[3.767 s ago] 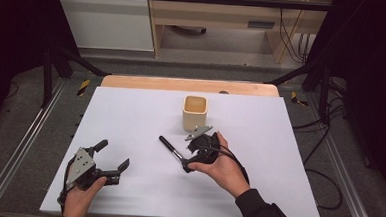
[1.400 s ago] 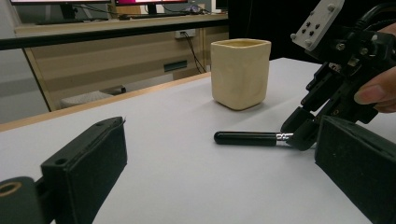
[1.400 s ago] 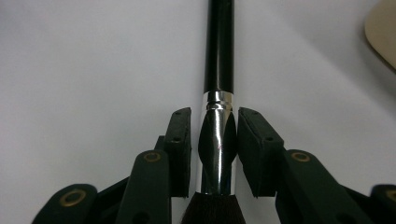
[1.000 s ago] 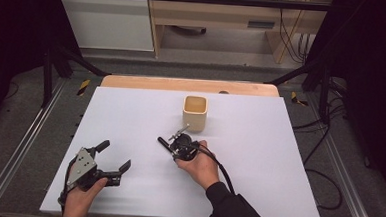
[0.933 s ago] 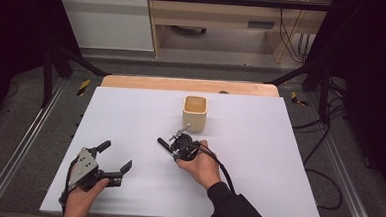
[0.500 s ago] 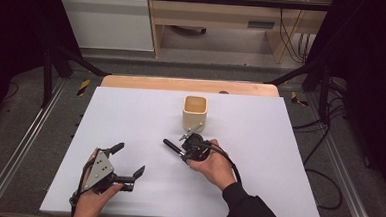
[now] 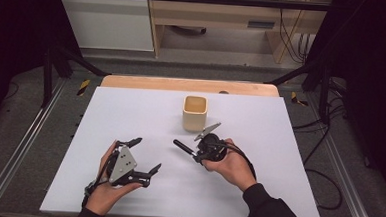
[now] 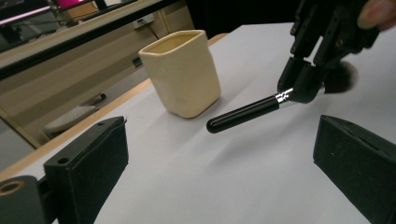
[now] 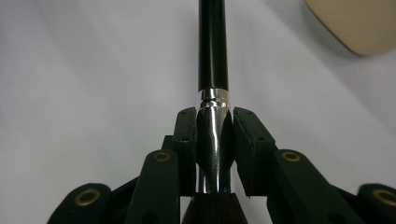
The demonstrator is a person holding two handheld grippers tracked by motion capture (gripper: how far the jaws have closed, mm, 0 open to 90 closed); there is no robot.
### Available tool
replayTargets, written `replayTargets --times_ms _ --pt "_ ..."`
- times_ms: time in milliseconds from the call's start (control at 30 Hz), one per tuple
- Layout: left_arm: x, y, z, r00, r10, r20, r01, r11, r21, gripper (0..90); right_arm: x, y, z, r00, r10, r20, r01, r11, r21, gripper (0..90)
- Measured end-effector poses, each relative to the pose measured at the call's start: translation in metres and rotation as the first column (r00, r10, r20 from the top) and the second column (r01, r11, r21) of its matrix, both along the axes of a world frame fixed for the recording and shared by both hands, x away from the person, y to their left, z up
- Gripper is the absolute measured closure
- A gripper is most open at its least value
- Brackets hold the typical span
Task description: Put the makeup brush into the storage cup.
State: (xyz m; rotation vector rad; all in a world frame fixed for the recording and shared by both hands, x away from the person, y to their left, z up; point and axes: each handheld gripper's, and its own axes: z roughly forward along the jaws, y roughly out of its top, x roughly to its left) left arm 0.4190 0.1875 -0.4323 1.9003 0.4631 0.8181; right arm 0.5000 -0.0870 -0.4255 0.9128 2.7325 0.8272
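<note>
Now the right gripper point(image 9: 212, 154) clamps the makeup brush point(image 9: 213, 70) by its silver ferrule, beside the cream cup point(image 7: 195, 112); the left gripper point(image 7: 146, 158) hovers with jaws wide apart, holding nothing.

Cream cup point(image 7: 195, 112), black brush point(image 8: 261, 108) with silver band, white table point(image 7: 279, 143)

Wooden shelving point(image 7: 220, 20), perhaps grey floor point(image 7: 24, 144)

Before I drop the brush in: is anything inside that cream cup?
The high view looks into the cream cup: the stretch of inner wall that shows is bare, with nothing standing above the rim. Its bottom is hidden by the near wall, so something small there cannot be ruled out.
</note>
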Motion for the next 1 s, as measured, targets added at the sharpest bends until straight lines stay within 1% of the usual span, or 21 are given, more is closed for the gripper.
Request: replayTargets --times_ms 67,100,167,267,300,333,433,467,567,600,633,700,733,767,800,833,867,900,933,967,1000 --pt "0.003 -0.01 0.003 0.9995 -0.028 0.017 0.028 0.9987 0.043 3.1 0.001 -0.006 0.003 1.0 0.005 -0.006 -0.005 1.0 0.001 71.6" --pt "0.004 -0.014 0.003 0.9991 -0.037 0.019 0.036 0.9977 0.057 3.1 0.001 -0.009 0.004 0.9999 0.004 -0.011 -0.003 1.0 0.006 71.6" --pt "0.006 -0.024 0.005 0.9978 -0.055 0.036 0.051 0.9936 0.101 4.0 0.003 -0.014 0.006 0.9999 0.01 -0.013 -0.01 1.0 0.001 71.6" --pt "0.01 -0.037 0.006 0.9939 -0.083 0.072 0.069 0.9818 0.177 5.4 0.003 -0.02 0.014 0.9995 0.025 -0.019 -0.025 1.0 -0.003 71.6" --pt "0.011 -0.04 0.006 0.9917 -0.098 0.084 0.08 0.978 0.193 5.4 0.003 -0.02 0.014 0.9995 0.025 -0.019 -0.025 1.0 -0.003 71.6" --pt "0.013 -0.044 0.005 0.9893 -0.114 0.091 0.094 0.9751 0.201 5.5 0.003 -0.021 0.016 0.9994 0.025 -0.024 -0.025 1.0 -0.007 71.6" --pt "0.019 -0.05 0.001 0.9877 -0.122 0.097 0.099 0.971 0.217 5.7 0.003 -0.025 0.023 0.9993 0.032 -0.019 -0.032 0.999 -0.009 71.6" --pt "0.02 -0.052 0.0 0.987 -0.128 0.098 0.103 0.9689 0.225 5.9 0.003 -0.028 0.028 0.9993 0.029 -0.021 -0.029 1.0 -0.007 71.6" --pt "0.021 -0.059 -0.002 0.9815 -0.151 0.118 0.115 0.9576 0.264 6.4 0.002 -0.029 0.033 0.9992 0.036 -0.017 -0.036 0.999 -0.017 71.6" --pt "0.021 -0.062 -0.001 0.9793 -0.158 0.127 0.117 0.9524 0.281 6.8 0.002 -0.03 0.038 0.9989 0.043 -0.019 -0.044 0.999 -0.025 71.6" --pt "0.021 -0.064 0.0 0.9766 -0.167 0.135 0.121 0.9479 0.295 6.8 0.002 -0.03 0.038 0.9989 0.043 -0.019 -0.044 0.999 -0.025 71.6" --pt "0.021 -0.069 0.001 0.9716 -0.181 0.152 0.127 0.9419 0.311 8.7 0.001 -0.031 0.042 0.9986 0.049 -0.018 -0.05 0.998 -0.035 71.6" --pt "0.021 -0.071 0.002 0.9707 -0.185 0.153 0.13 0.9399 0.316 9.4 0.0 -0.031 0.044 0.9983 0.053 -0.023 -0.054 0.998 -0.038 71.6" --pt "0.021 -0.073 0.003 0.9693 -0.189 0.157 0.132 0.9397 0.315 9.6 -0.001 -0.03 0.045 0.9981 0.057 -0.023 -0.057 0.997 -0.043 71.6" --pt "0.021 -0.075 0.003 0.9671 -0.194 0.164 0.133 0.9362 0.325 10.3 -0.001 -0.03 0.047 0.9979 0.059 -0.027 -0.06 0.997 -0.043 71.6" --pt "0.021 -0.076 0.004 0.9644 -0.202 0.17 0.134 0.9294 0.344 11.9 -0.001 -0.029 0.048 0.9975 0.067 -0.024 -0.068 0.997 -0.047 71.6" --pt "0.021 -0.078 0.002 0.9644 -0.202 0.17 0.133 0.9268 0.351 13.5 -0.002 -0.029 0.049 0.9973 0.069 -0.027 -0.07 0.997 -0.044 71.6" --pt "0.022 -0.08 0.002 0.9625 -0.207 0.175 0.131 0.92 0.369 14.5 -0.002 -0.028 0.05 0.997 0.071 -0.029 -0.072 0.996 -0.047 71.6" --pt "0.023 -0.083 0.0 0.9601 -0.217 0.177 0.132 0.9086 0.396 15.2 -0.002 -0.026 0.051 0.9964 0.077 -0.035 -0.079 0.996 -0.045 71.6" --pt "0.023 -0.083 0.0 0.9601 -0.217 0.177 0.132 0.9086 0.396 15.5 -0.002 -0.026 0.051 0.9964 0.077 -0.035 -0.079 0.996 -0.045 71.6" --pt "0.024 -0.084 -0.001 0.9578 -0.226 0.177 0.14 0.9058 0.4 15.5 -0.001 -0.025 0.052 0.9958 0.084 -0.036 -0.086 0.995 -0.05 71.6"
